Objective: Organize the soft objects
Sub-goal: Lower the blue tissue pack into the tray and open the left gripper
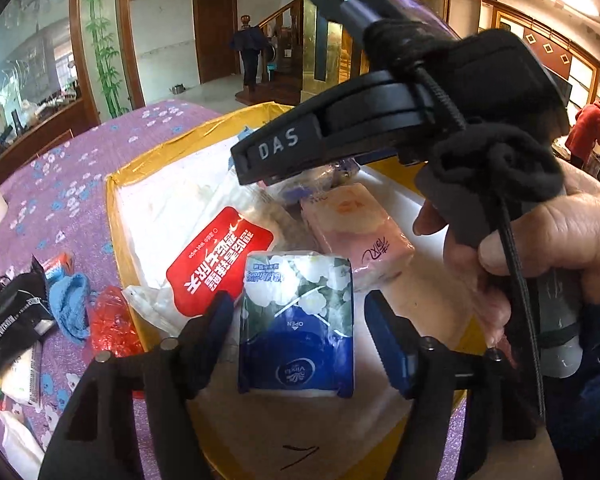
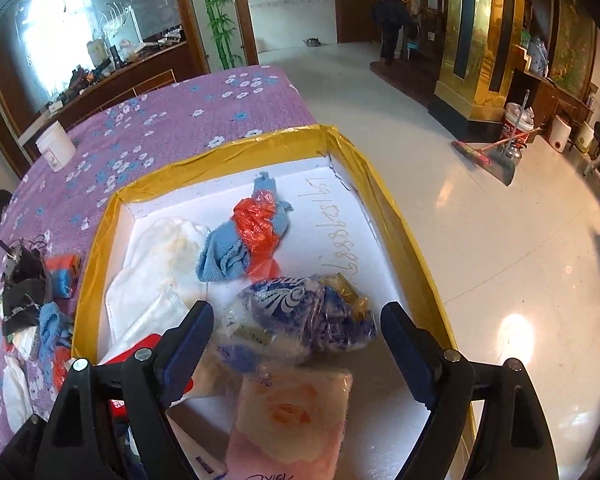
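A white box with a yellow taped rim [image 1: 114,216] [image 2: 228,148] stands on the purple floral table. In the left wrist view my left gripper [image 1: 300,316] is open, its fingers on either side of a blue and white tissue pack [image 1: 296,320] lying in the box. Beside it lie a red wet-wipe pack [image 1: 216,260] and a pink tissue pack [image 1: 356,232]. My right gripper [image 2: 298,334] is open above a crumpled blue-print plastic bag [image 2: 296,312] and the pink tissue pack [image 2: 292,416]. A blue cloth with a red bag [image 2: 248,236] lies farther in.
On the table left of the box lie a blue cloth [image 1: 70,308], a red plastic bag [image 1: 110,326], a black pouch [image 1: 12,320] and white items. A white jar [image 2: 56,146] stands far left. The box's right side overhangs the shiny floor [image 2: 500,240].
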Demonstrator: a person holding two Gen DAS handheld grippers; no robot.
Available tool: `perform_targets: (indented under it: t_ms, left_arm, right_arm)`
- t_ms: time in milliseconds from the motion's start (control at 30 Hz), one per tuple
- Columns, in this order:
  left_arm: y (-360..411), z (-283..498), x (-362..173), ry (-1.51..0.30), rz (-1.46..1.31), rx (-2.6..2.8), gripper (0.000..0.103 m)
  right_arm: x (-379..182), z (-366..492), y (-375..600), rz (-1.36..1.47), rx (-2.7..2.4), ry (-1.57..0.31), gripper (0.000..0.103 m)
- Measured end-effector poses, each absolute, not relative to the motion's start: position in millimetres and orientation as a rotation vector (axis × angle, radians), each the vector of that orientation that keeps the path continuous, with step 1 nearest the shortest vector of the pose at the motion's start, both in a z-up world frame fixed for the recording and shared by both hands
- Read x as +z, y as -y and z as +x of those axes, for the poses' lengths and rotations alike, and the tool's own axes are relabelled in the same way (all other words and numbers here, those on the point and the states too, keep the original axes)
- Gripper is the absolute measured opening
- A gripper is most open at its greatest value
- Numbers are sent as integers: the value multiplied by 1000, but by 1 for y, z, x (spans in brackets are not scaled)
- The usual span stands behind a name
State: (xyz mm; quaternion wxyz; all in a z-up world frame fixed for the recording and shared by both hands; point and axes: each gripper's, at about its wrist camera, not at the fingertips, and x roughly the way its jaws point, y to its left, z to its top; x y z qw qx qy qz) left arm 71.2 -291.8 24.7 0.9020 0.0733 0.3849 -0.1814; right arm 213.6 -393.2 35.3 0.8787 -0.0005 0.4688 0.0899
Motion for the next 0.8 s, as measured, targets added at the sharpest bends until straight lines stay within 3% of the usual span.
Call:
perform_targets:
  t_ms: [300, 800]
  left_arm:
    - [292, 68, 28, -773, 173, -368, 74]
    - [296, 56, 32, -723, 212, -339, 75]
  right_arm:
    - [46, 203, 408, 95, 208, -931, 91]
    - [68, 168, 428, 173, 240, -895, 91]
